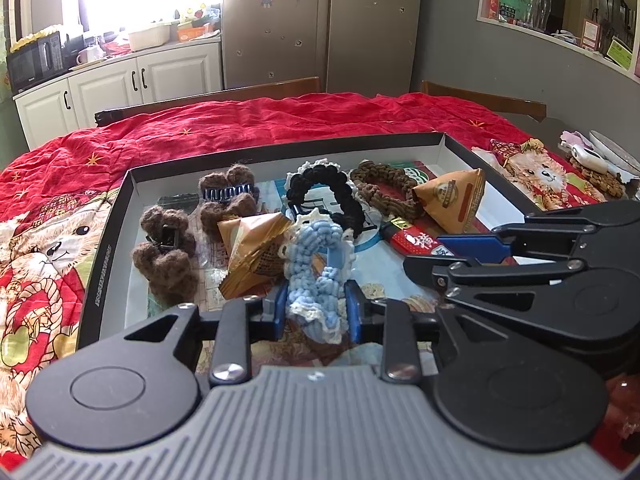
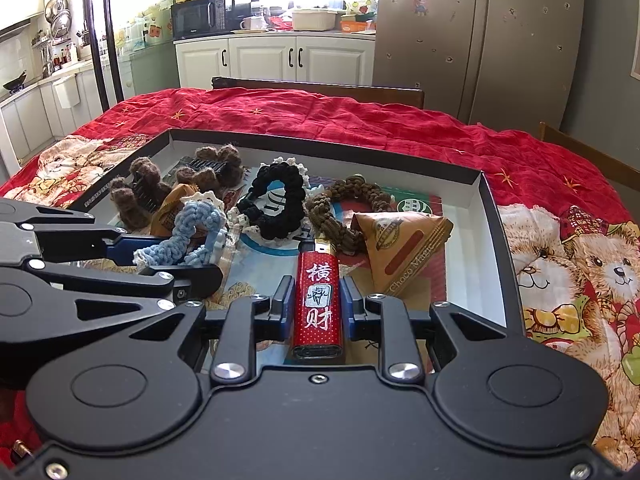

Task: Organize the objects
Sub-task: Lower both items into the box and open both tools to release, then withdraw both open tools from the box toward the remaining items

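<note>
Left tool (image 1: 318, 310) pinching blue scrunchie (image 1: 316, 264), right tool (image 2: 316, 304) (over the tray (image 2: 492, 216)) apparently clamping red lighter (image 2: 318, 300).

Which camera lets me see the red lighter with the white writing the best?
The right wrist view. There the red lighter lies full length between the fingers of the right gripper, its white characters facing the camera. In the left wrist view only part of it shows, slanted and small, behind the blue crochet scrunchie, its writing unreadable.

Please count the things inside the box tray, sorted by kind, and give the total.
Crochet scrunchies: 3 (blue, black, brown)
Fuzzy brown hair claws: 2 ()
Triangular snack packets: 2 ()
Red lighter: 1
Total: 8
</note>
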Available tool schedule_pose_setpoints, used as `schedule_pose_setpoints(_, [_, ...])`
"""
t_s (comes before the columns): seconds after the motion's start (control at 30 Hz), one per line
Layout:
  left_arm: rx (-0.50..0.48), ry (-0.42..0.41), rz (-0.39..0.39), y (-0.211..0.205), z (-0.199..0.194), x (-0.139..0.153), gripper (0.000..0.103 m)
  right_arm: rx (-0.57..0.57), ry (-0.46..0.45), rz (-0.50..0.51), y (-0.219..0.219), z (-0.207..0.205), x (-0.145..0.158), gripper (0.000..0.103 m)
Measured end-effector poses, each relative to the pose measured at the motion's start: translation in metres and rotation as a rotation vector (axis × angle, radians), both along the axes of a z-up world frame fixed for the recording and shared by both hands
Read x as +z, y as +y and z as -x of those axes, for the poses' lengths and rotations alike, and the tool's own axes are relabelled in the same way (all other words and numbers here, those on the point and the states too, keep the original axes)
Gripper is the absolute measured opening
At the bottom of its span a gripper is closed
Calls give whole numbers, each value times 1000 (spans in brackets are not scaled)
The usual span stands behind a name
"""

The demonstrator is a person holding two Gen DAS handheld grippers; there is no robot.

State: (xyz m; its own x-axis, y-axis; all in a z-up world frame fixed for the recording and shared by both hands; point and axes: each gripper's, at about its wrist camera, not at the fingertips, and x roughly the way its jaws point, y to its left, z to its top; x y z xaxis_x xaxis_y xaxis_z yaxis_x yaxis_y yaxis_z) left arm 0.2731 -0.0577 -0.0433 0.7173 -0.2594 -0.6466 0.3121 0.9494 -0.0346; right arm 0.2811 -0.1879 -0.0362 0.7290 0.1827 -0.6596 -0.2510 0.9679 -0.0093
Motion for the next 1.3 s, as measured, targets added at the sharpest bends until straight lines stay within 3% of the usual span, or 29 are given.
schedule_pose_setpoints(0.3, [7,-5,-3,1,1,0,51,0,-2,-1,0,1,1,23])
schedule_pose_setpoints(0.53, [9,-8,-1,1,2,0,53,-2,-8,-6,0,2,0,25])
schedule_pose_setpoints(0.7, [18,-13,-1,3,3,1,57,-12,-7,-19,-3,1,1,32])
schedule_pose_setpoints(1.3, [13,-46,7,8,14,15,71,-22,-43,-49,-10,10,12,36])
